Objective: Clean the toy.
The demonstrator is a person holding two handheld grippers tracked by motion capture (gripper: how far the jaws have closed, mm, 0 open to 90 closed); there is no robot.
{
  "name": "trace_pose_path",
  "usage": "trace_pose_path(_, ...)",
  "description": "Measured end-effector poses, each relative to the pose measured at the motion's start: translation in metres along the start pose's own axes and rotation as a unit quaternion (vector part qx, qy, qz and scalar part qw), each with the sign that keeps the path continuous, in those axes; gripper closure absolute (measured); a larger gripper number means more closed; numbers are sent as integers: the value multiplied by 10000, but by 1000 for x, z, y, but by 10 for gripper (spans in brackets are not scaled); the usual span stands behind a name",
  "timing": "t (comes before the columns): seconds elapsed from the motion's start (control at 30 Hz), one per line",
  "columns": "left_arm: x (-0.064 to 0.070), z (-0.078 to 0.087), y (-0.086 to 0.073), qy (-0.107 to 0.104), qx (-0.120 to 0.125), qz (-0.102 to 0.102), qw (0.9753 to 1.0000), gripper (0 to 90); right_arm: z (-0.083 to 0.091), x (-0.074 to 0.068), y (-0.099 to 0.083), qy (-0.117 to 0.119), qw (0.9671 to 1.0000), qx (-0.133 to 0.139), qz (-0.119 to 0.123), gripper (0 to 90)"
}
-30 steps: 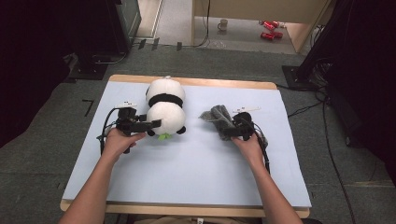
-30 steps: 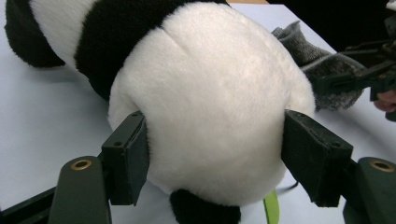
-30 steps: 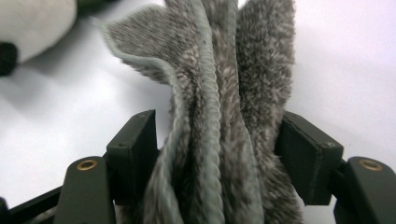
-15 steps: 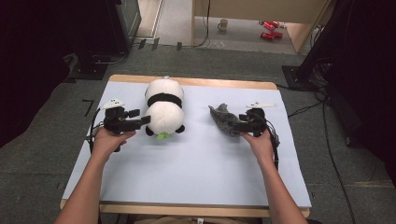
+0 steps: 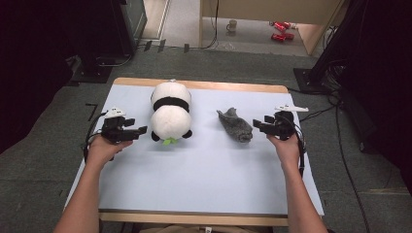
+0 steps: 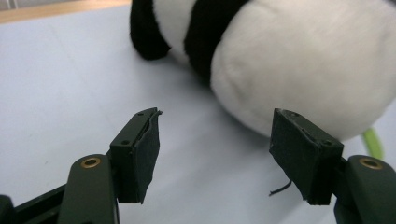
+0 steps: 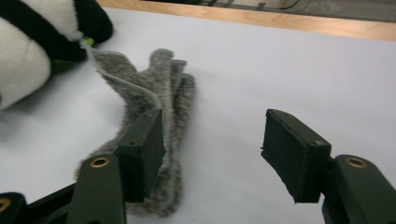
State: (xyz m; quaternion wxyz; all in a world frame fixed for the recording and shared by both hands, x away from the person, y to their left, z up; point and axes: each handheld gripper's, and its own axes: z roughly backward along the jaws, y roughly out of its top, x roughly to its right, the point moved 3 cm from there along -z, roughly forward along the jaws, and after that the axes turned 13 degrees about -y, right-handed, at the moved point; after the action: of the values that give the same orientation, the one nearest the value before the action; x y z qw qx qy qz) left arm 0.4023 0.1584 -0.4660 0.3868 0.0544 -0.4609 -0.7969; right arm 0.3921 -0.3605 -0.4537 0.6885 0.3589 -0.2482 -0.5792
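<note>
A black-and-white panda plush (image 5: pixel 170 110) lies on the pale blue table (image 5: pixel 204 174), left of centre, with a green bit at its near end. A grey furry cloth (image 5: pixel 235 125) lies to its right. My left gripper (image 5: pixel 140 130) is open just left of the panda; in the left gripper view its jaws stand wide apart with the panda (image 6: pixel 299 70) a little beyond them. My right gripper (image 5: pixel 256 127) is open just right of the grey cloth. In the right gripper view the cloth (image 7: pixel 154 107) lies behind the left jaw, and nothing sits between the jaws.
The table has a wooden far edge (image 5: pixel 233 86). Beyond it on the floor stand a mug (image 5: pixel 232 24) and red objects (image 5: pixel 279 30). Dark equipment stands (image 5: pixel 335 53) and cables flank the table. The near half of the table surface (image 5: pixel 194 184) is bare.
Both grippers have drawn outward, the left one leftward off the panda and the right one rightward off the grey cloth. Both toys stay on the table.
</note>
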Motion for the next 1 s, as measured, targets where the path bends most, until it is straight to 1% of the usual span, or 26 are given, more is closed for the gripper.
trace_pose_path(0.1, -7, -1, -7, 77, -112, 3, 9999, 331, 0, 10, -3, -130, 9999, 33, 59, 369)
trace_pose_path(0.17, -12, -1, -12, 159, -166, -10, 9997, 331, -2, 16, -7, -220, 9998, -6, 4, 370)
trace_pose_path(0.27, -18, 0, -19, 266, -260, -88, 9993, 331, -6, 26, -13, -327, 9994, -107, -94, 370)
trace_pose_path(0.33, -23, 0, -22, 339, -321, 16, 9989, 331, -9, 32, -18, -393, 9989, -187, -150, 374)
trace_pose_path(0.37, -25, -1, -24, 378, -359, 67, 9986, 330, -11, 35, -21, -421, 9987, -235, -155, 384)
trace_pose_path(0.4, -27, -1, -25, 421, -384, 60, 9984, 331, -14, 37, -24, -456, 9983, -327, -159, 397)
trace_pose_path(0.5, -33, -2, -32, 514, -475, 41, 9975, 331, -23, 44, -33, -602, 9954, -729, -163, 403)
trace_pose_path(0.57, -39, -4, -38, 575, -651, 116, 9962, 331, -28, 45, -39, -705, 9942, -811, -103, 397)
trace_pose_path(0.6, -39, -4, -40, 528, -566, -6, 9970, 330, -31, 45, -43, -769, 9934, -851, -6, 385)
trace_pose_path(0.63, -40, -4, -41, 501, -585, -91, 9970, 331, -33, 44, -46, -815, 9935, -782, 137, 379)
trace_pose_path(0.67, -40, -4, -41, 498, -579, -85, 9970, 331, -34, 43, -48, -865, 9934, -690, 316, 379)
trace_pose_path(0.73, -39, -5, -41, 459, -573, -66, 9973, 311, -35, 40, -49, -950, 9921, -638, 512, 365)
trace_pose_path(0.77, -39, -5, -42, 415, -565, -74, 9975, 282, -35, 40, -50, -951, 9924, -623, 481, 362)
trace_pose_path(0.8, -38, -6, -43, 380, -543, -96, 9978, 251, -34, 40, -51, -925, 9931, -573, 426, 333)
trace_pose_path(0.83, -38, -6, -44, 373, -502, -136, 9980, 227, -35, 40, -53, -840, 9946, -451, 399, 284)
trace_pose_path(0.87, -37, -7, -45, 389, -490, -216, 9978, 217, -35, 39, -57, -809, 9954, -304, 419, 263)
trace_pose_path(0.9, -37, -7, -46, 391, -513, -294, 9975, 218, -35, 36, -57, -889, 9942, -303, 524, 262)
trace_pose_path(1.0, -36, -7, -47, 413, -505, -346, 9973, 217, -35, 36, -57, -888, 9942, -302, 523, 261)
